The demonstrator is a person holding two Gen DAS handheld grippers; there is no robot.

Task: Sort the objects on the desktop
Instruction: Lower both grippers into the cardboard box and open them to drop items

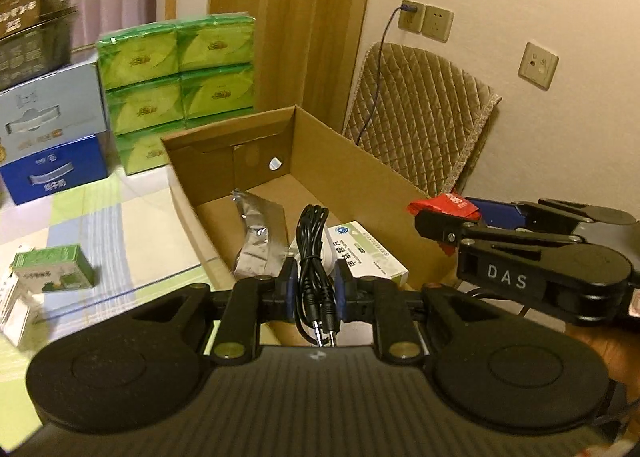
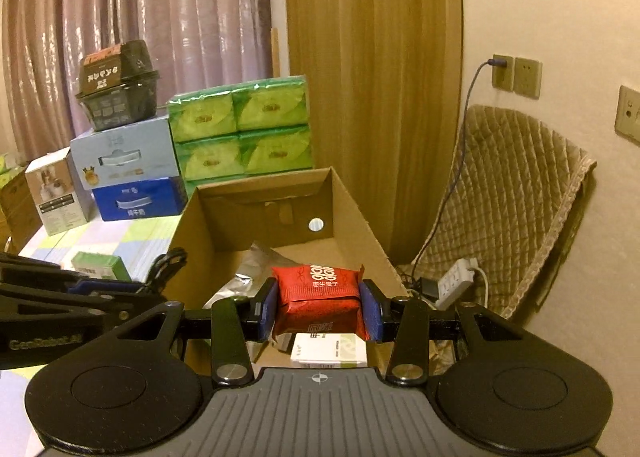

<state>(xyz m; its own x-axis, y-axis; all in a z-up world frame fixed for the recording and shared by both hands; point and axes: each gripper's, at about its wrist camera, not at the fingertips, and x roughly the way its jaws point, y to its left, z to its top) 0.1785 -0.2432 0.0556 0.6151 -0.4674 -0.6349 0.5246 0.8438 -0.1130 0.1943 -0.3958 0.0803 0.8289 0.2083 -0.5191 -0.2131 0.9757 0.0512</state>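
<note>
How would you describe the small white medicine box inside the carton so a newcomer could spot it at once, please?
Find the open cardboard carton on the table. On its floor, at the near end beside the crumpled silver foil pouch, lies the medicine box. It alone is flat, white and green-edged.

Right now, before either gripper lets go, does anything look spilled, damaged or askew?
Nothing spilled. The silver foil pouch in the cardboard box lies crumpled and tilted against its left wall; the medicine box lies flat.

Black grippers (image 1: 316,289), blue jaw pads, "DAS" lettering.
</note>
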